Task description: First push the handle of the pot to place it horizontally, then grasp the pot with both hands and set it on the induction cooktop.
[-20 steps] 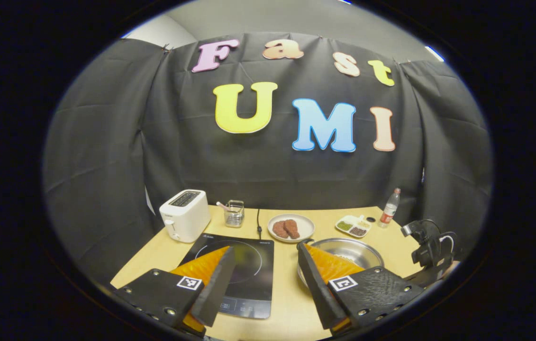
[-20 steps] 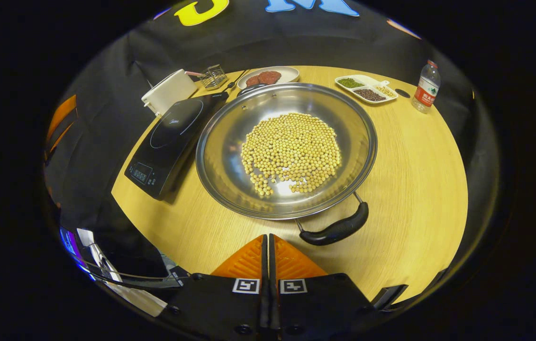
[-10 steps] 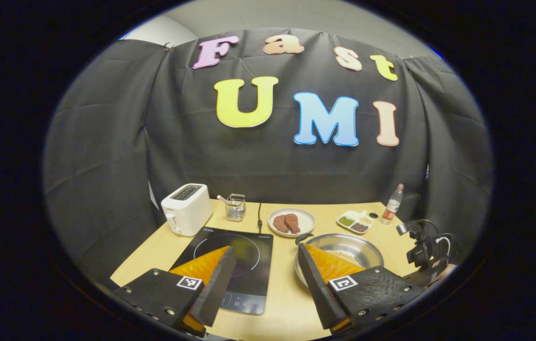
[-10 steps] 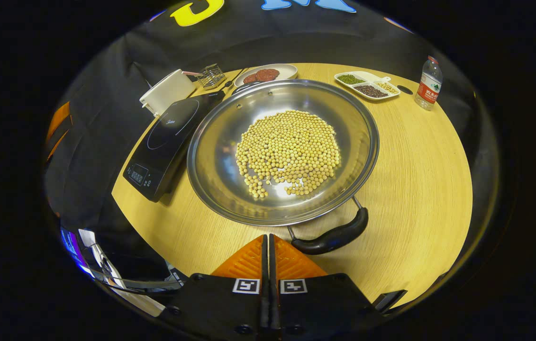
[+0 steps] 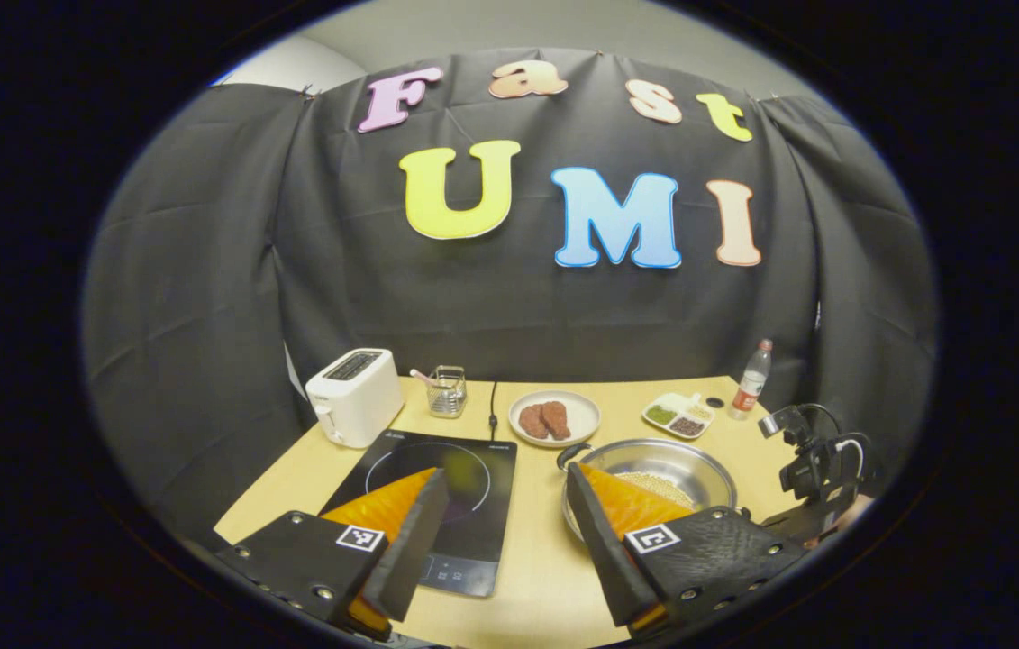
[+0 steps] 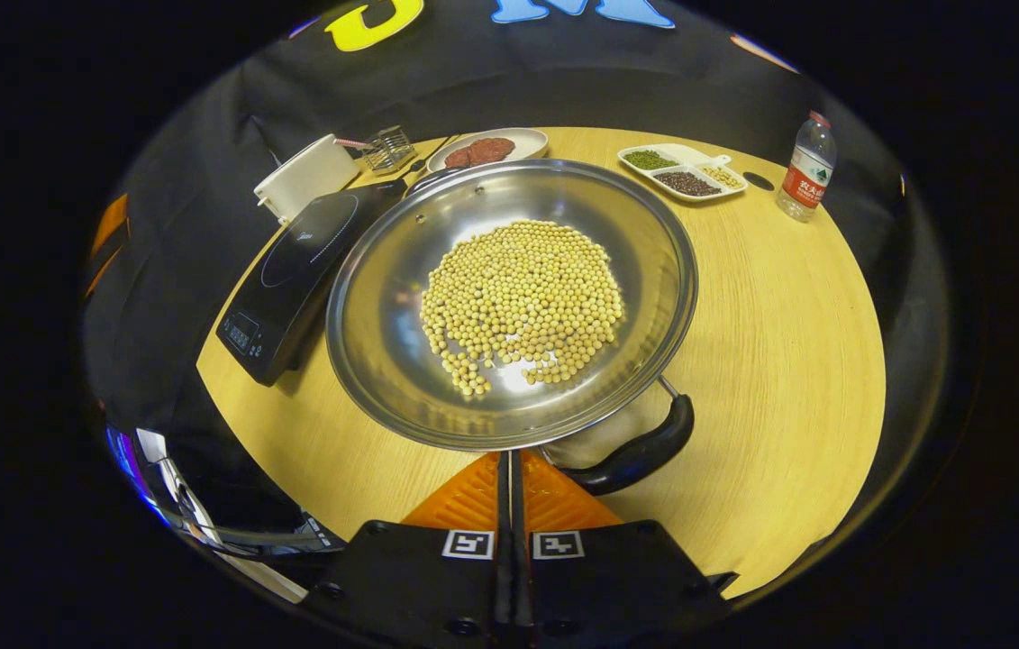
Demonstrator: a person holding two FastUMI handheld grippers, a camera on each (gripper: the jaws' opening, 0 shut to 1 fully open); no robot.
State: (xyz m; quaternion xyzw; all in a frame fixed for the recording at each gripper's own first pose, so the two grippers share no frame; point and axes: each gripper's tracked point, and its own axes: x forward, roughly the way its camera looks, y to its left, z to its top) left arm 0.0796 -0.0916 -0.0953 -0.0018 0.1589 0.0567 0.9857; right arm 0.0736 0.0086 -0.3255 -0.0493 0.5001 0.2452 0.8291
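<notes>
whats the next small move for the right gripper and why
Probably nudge the shut right gripper sideways against the near black handle to swing the pot round. Its tips sit at the pot's rim beside that handle, which lies askew, and the pot is on the table, not on the cooktop.

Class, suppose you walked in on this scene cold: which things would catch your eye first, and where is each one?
First, the wide shiny steel pot mid-table, with its heap of pale yellow beans and a black handle at the near rim. The shut right gripper points at that rim. Beside the pot lies the flat black induction cooktop.
</notes>
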